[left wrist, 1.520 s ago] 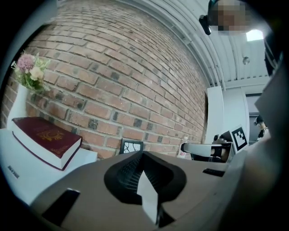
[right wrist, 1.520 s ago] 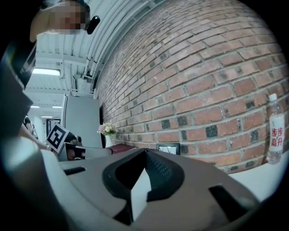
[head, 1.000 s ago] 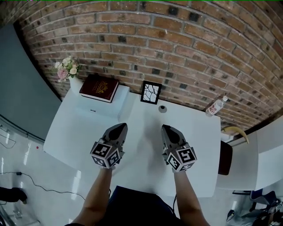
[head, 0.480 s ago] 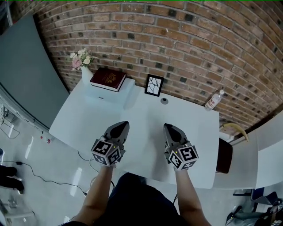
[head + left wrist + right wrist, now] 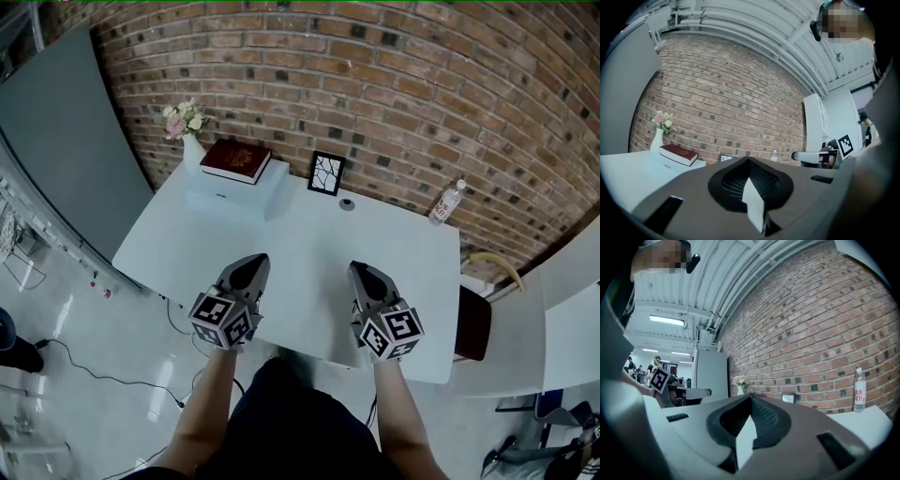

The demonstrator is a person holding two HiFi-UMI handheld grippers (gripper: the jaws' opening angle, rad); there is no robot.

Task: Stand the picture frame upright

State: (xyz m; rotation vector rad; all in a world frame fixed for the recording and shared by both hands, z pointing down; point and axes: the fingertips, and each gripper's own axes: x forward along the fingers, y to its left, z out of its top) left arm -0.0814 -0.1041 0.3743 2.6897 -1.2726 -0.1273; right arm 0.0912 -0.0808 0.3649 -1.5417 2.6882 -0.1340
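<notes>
A white rectangular table [image 5: 281, 253] stands against a red brick wall [image 5: 375, 84]. At the table's far left corner is a white vase of pink and white flowers [image 5: 191, 136]. Just beside it, a dark red hardcover book [image 5: 235, 160] lies flat on a low white box [image 5: 239, 192] on the tabletop. A small dark round object [image 5: 347, 203] sits near the table's far edge. A clear plastic bottle with a red label [image 5: 446, 203] stands at its far right corner. A dark brown chair [image 5: 472, 323] stands at the table's right end, and a tall grey panel [image 5: 66, 141] stands off its left.

Brick wall [image 5: 375, 84], white table [image 5: 291, 253]
</notes>
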